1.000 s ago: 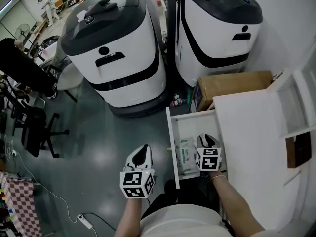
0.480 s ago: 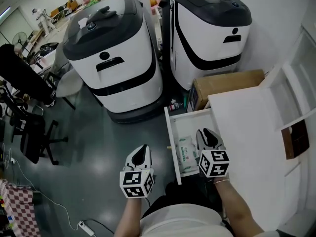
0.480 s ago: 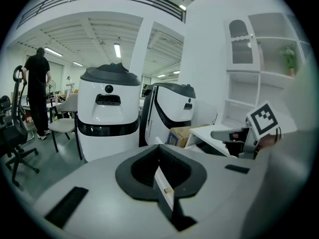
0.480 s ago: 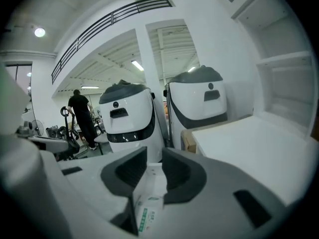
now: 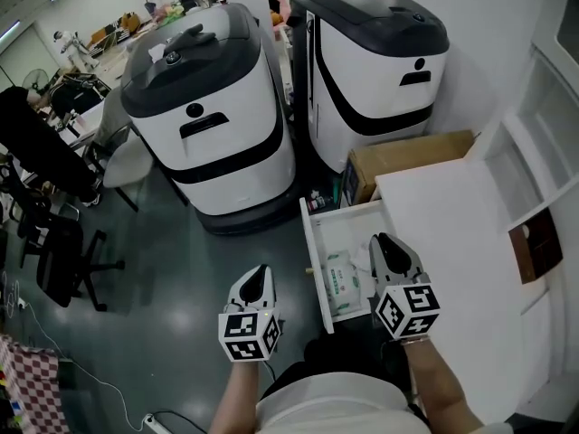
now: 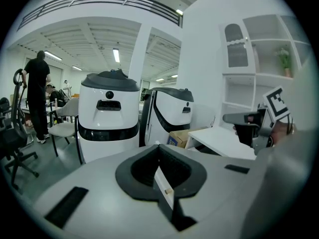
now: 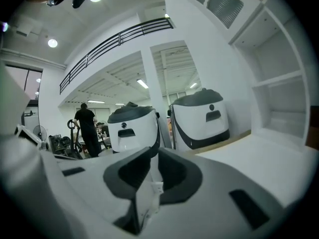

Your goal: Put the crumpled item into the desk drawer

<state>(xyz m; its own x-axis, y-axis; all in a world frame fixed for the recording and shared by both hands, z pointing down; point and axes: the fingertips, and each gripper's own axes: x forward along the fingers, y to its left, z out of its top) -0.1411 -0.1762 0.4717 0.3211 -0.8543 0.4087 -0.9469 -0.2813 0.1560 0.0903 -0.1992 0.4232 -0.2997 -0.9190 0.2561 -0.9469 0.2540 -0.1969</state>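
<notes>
Since a second ago the right claw has drawn back from over the open drawer toward the lower right of the frame, and it now hangs at the edge of the white bench. Its jaws, wide apart then, are closing, and its own view shows nothing between them.

The crumpled packet, white with green print, lies loose inside the drawer at about the same spot as before. It is just left of the right claw and apart from it. Its long axis runs up and down the frame, parallel to the drawer's front panel.

The left claw is at the lower left over the grey floor, with its jaws together and empty. It sits left of the drawer's front panel and a little below it.

Judging from this, the item is already placed. If the drawer is to be shut, the left claw looks better set to do it, since it is on the outer side of the front panel and a push toward the right of the frame would slide the drawer in.
</notes>
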